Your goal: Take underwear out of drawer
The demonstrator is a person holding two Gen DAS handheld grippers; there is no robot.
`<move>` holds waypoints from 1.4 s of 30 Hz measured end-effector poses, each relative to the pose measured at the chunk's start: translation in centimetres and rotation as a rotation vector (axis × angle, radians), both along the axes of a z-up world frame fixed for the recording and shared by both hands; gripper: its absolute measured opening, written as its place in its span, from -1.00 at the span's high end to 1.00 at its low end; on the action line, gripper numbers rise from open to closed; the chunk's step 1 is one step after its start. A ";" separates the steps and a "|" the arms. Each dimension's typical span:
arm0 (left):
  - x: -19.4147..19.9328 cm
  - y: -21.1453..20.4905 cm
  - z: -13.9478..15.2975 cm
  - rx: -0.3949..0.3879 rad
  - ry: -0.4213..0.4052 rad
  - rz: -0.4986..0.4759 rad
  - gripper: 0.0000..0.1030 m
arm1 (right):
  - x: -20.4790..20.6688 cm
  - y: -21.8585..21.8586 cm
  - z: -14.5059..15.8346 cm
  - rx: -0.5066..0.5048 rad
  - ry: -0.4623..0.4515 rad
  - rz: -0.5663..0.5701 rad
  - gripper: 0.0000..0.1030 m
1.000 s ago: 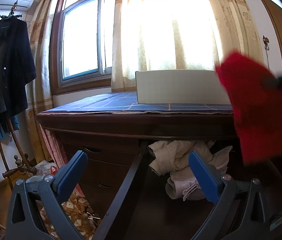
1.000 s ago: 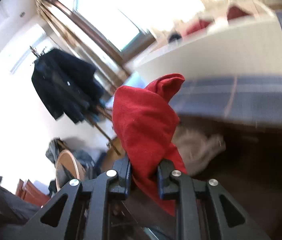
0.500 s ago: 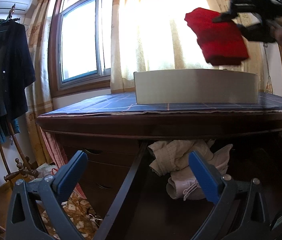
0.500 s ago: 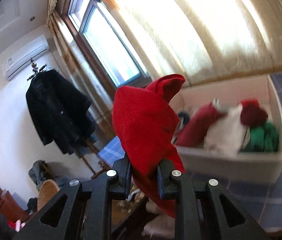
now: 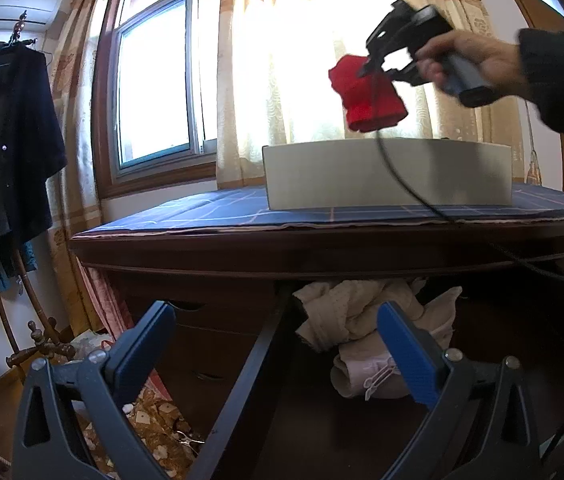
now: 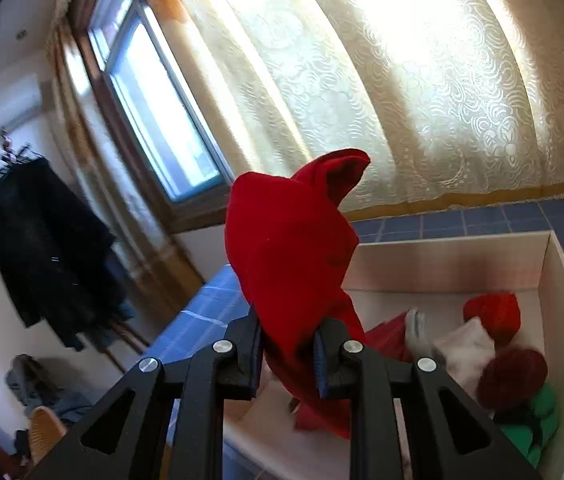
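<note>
white box (desk) above drawer

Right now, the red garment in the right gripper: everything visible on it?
The red underwear is plain, soft, matte knit cloth, bunched and folded, one corner peaking upward. The right gripper has its jaws shut on its lower part, and nothing else touches it. It hangs in the air above the white box on the blue checked cloth, in front of the lit curtain.

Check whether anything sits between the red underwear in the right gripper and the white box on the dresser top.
Nothing visible blocks it. The red underwear hangs clamped in the right gripper directly above the open-topped white box. Clothes already lie toward the box's right end, but the floor below the garment looks bare.
</note>
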State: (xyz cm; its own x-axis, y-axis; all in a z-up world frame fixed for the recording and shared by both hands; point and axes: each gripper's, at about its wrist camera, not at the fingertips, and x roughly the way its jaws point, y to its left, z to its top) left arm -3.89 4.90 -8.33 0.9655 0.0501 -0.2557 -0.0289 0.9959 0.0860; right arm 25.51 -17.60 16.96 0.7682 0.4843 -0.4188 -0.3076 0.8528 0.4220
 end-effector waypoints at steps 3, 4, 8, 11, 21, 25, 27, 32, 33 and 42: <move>0.0 0.0 0.0 -0.003 0.003 -0.002 -1.00 | 2.7 0.1 -1.4 0.021 0.055 -0.029 0.58; 0.0 0.1 0.1 -0.005 0.004 -0.002 -1.00 | 3.3 0.2 -1.8 0.023 0.068 -0.036 0.58; 0.1 0.0 0.1 -0.002 0.004 -0.001 -1.00 | 6.0 0.7 -2.9 -0.024 0.100 -0.080 0.58; 0.1 0.0 0.1 0.001 0.005 0.001 -1.00 | 7.8 0.9 -3.6 -0.049 0.127 -0.107 0.58; 0.2 -0.1 0.0 0.006 0.008 0.001 -1.00 | 12.2 1.2 -6.1 -0.093 0.196 -0.143 0.58; 0.2 -0.1 -0.1 0.006 0.009 -0.001 -1.00 | 13.0 1.3 -6.6 -0.108 0.200 -0.123 0.53; 0.2 -0.1 0.0 0.006 0.009 -0.001 -1.00 | 13.3 1.2 -7.0 -0.105 0.215 -0.122 0.53; 0.2 -0.1 0.0 0.005 0.009 0.000 -1.00 | 13.4 0.8 -7.0 -0.096 0.218 -0.136 0.44; 0.1 -0.1 0.0 0.005 0.009 -0.001 -1.00 | 13.3 0.8 -6.9 -0.096 0.219 -0.141 0.40; 0.1 0.0 -0.1 0.002 0.009 -0.005 -1.00 | 11.4 -0.8 -3.4 -0.038 0.138 -0.168 -0.04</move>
State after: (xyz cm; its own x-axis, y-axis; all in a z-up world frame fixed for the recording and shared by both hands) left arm -3.80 4.87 -8.42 0.9632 0.0458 -0.2647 -0.0231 0.9958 0.0882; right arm 36.91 -18.39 13.60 0.7711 0.3359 -0.5410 -0.1012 0.9034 0.4167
